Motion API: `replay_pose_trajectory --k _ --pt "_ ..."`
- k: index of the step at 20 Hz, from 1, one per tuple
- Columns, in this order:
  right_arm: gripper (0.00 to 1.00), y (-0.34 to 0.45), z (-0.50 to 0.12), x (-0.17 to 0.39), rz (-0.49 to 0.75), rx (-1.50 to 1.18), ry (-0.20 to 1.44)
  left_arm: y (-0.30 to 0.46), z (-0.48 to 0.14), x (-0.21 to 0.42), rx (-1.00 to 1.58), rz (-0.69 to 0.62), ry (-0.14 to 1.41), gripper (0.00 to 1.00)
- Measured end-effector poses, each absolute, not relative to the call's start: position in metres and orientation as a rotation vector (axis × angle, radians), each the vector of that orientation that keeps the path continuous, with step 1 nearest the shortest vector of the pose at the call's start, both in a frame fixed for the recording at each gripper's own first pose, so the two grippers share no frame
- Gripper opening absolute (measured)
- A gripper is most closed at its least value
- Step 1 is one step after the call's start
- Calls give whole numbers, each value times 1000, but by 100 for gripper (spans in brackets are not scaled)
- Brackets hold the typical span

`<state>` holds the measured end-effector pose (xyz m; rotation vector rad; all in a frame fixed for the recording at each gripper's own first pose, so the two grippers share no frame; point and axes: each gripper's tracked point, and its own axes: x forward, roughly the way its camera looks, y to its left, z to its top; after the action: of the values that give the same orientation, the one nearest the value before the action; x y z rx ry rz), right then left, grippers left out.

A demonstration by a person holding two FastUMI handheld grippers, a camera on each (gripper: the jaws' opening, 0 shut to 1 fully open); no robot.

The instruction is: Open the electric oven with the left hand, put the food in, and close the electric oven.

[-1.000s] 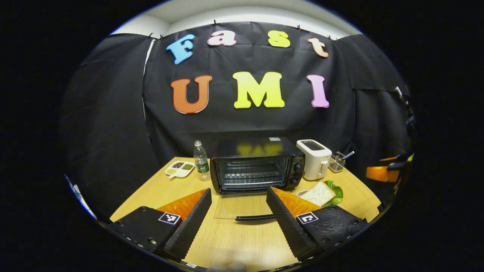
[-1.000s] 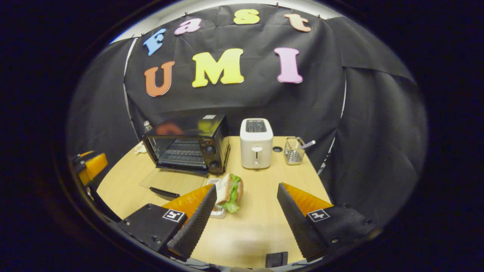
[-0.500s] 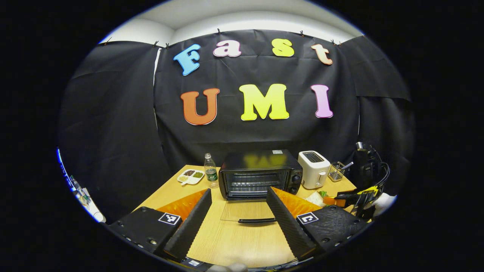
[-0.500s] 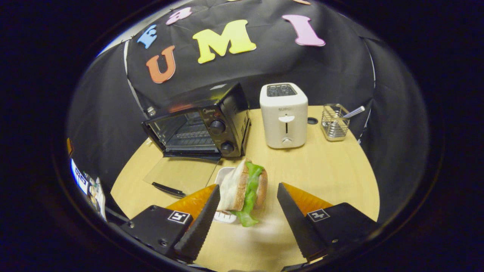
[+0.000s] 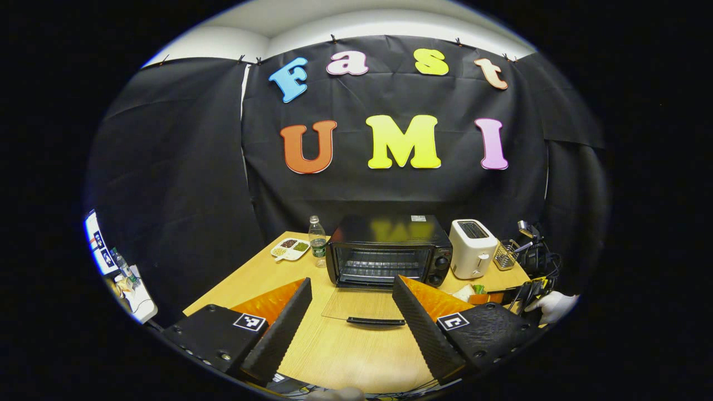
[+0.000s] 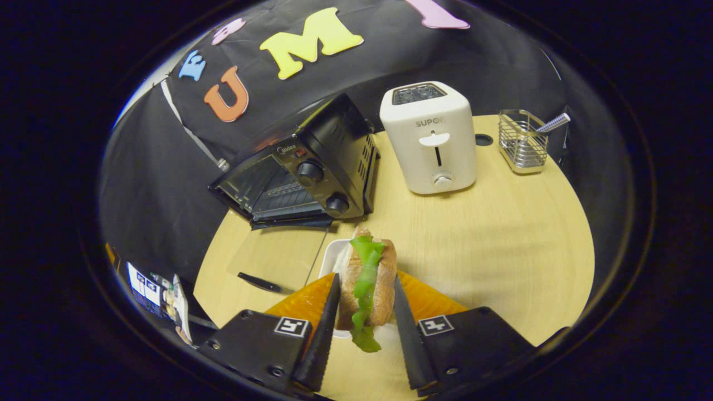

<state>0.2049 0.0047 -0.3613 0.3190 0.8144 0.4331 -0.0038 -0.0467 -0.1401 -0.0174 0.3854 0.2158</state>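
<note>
The black electric oven (image 5: 390,250) stands at the back of the table with its glass door (image 5: 362,305) folded down flat, handle (image 5: 376,321) toward me. My left gripper (image 5: 351,298) hovers open in front of that door, holding nothing. In the right gripper view the oven (image 6: 312,167) is at the upper left, its door (image 6: 273,259) down. A sandwich with lettuce (image 6: 379,267) stands on edge over a small white plate (image 6: 331,259), and my right gripper (image 6: 366,278) is shut on it, one finger against each bread side. A hand (image 5: 551,306) holds that gripper at the far right.
A white toaster (image 6: 431,139) and a wire basket (image 6: 521,146) with a utensil stand right of the oven. A water bottle (image 5: 317,240) and a divided snack dish (image 5: 290,249) sit left of it. Bare wooden table (image 6: 501,239) lies right of the sandwich.
My right gripper dropped toward the plate and shut its fingers on the sandwich. My left gripper drew back from the oven, still open; the oven door stays down.
</note>
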Motion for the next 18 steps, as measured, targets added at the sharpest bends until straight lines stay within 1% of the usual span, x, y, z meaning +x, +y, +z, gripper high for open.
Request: replay_pose_trajectory --k 1,2,3,4,6,7,8,13,18 --pt "45 7 -360 204 445 330 813 -48 -141 -4 -18 224 390 96" --pt "37 11 -354 204 462 352 810 -49 -142 -5 -16 232 391 96" --pt "43 14 -353 203 472 361 809 -49 -142 -4 -11 238 387 96" --pt "39 16 -350 200 482 364 802 -49 -141 -6 -7 246 387 96" --pt "39 19 -335 196 487 352 765 -53 -143 -9 -6 230 382 96" --pt "29 19 -324 193 478 354 734 -55 -144 -10 -6 212 381 96" --pt "39 21 -309 190 467 368 702 -55 -143 -10 -2 192 374 96" --pt "39 42 -241 176 369 491 510 -50 -142 -15 6 82 358 96" --pt "38 107 -219 174 322 687 367 -38 -153 -25 23 -9 380 96"
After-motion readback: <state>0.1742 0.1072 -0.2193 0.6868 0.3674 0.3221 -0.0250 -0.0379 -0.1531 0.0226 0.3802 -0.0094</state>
